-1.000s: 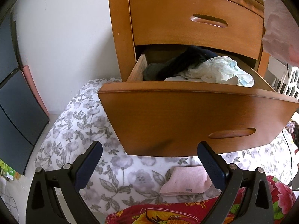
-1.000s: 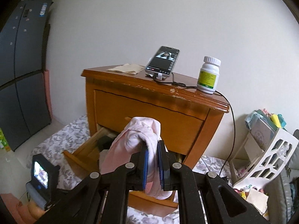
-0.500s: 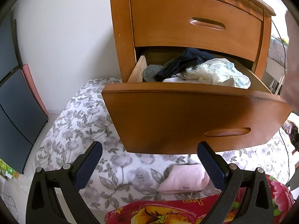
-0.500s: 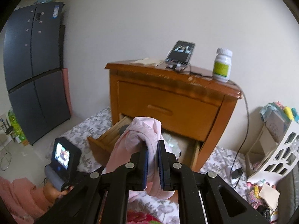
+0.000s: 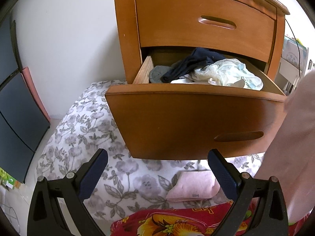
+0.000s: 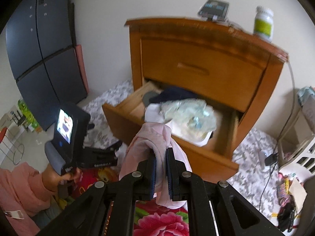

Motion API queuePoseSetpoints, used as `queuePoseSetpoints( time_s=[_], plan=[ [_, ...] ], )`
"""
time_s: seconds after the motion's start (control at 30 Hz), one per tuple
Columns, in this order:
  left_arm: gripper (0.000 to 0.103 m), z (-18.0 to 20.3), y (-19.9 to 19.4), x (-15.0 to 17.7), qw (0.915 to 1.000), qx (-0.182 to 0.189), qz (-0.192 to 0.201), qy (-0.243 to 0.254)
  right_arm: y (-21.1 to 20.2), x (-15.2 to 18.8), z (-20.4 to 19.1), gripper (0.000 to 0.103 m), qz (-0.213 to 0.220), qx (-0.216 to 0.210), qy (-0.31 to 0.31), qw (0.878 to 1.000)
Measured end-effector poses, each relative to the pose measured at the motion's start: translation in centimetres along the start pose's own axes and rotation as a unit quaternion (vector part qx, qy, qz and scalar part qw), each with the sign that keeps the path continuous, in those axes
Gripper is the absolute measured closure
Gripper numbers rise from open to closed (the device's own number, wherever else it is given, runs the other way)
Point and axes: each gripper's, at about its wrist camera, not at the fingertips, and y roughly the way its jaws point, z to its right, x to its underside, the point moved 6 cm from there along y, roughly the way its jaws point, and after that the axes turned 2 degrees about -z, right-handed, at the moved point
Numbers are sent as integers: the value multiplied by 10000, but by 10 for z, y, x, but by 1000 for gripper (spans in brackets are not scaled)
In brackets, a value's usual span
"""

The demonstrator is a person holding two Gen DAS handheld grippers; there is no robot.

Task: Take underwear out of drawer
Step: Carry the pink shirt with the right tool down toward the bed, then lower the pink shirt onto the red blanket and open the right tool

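Note:
The lower drawer (image 5: 187, 122) of a wooden nightstand (image 6: 204, 59) stands pulled out, with dark navy underwear (image 5: 189, 64), a grey piece and pale lacy underwear (image 5: 226, 74) heaped inside. My right gripper (image 6: 161, 153) is shut on pink underwear (image 6: 149, 143), which hangs in front of the drawer; the same pink cloth (image 5: 295, 147) fills the right edge of the left wrist view. My left gripper (image 5: 157, 169) is open below the drawer front, holding nothing. A folded pink piece (image 5: 193, 184) lies on the floral sheet under it.
A floral bed sheet (image 5: 78, 133) and a red flowered blanket (image 6: 157, 220) lie below the drawer. A phone (image 6: 214, 7) and a pill bottle (image 6: 263, 23) stand on the nightstand top. A dark fridge (image 6: 43, 45) is at the left, a white rack (image 6: 299, 137) at the right.
My right gripper has pulled back and tilted down with the pink underwear, now in front of the drawer. The left gripper has stayed open, shifting slightly; pink cloth has entered its right edge.

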Motion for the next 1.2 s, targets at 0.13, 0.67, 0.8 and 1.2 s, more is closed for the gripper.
queuePoseSetpoints(
  time_s=[0.13, 0.67, 0.8, 1.2],
  plan=[
    [2, -2, 1, 0, 10000, -5, -26, -33, 28, 7, -3, 93, -294, 13, -32, 9996],
    [2, -6, 10, 5, 9997, -19, -214, -84, 136, 55, -1, 93, -1329, 55, 946, 9866],
    [2, -6, 11, 6, 9996, -22, -259, -73, 148, 62, 0, 93, -1469, 101, 1088, 9831],
    [2, -3, 15, 8, 9994, -59, -356, 7, 161, 67, 7, 81, -1604, 255, 1297, 9782]
  ],
)
